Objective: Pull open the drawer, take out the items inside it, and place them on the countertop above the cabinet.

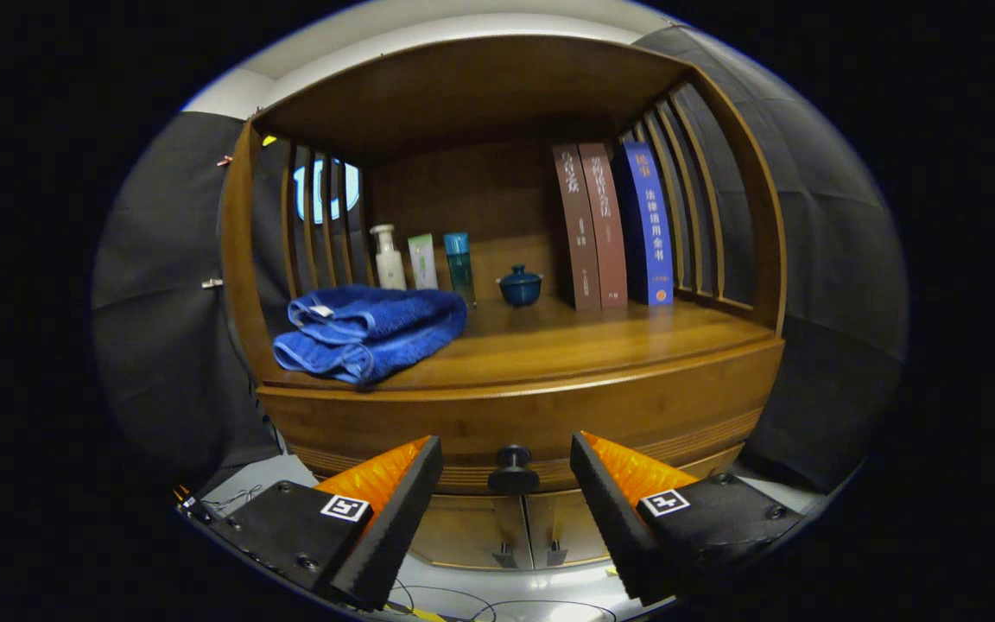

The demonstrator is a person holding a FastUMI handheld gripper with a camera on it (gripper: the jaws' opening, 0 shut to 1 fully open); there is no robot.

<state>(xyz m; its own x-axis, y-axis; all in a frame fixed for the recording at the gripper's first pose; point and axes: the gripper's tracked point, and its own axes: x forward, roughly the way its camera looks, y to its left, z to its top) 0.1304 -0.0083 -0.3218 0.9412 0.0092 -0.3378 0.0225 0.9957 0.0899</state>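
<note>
Polished wooden counter (567, 345) of a slatted brown cabinet: folded blue towel (368, 333) at its front left corner; behind it three small bottles (422, 261), then a small lidded blue pot (520, 286) and three upright books (614, 226) along the back. Below the counter's front edge, the closed wooden drawer (463, 423) carries a round black knob (513, 469). Gripper (506, 484) fingers spread wide, gripping nothing, the knob between their tips, untouched.

Gripper (506, 471) level, fingers (402, 501) spread wide, gripping nothing.

Blue towel (368, 333), dark knob (513, 469)
</note>
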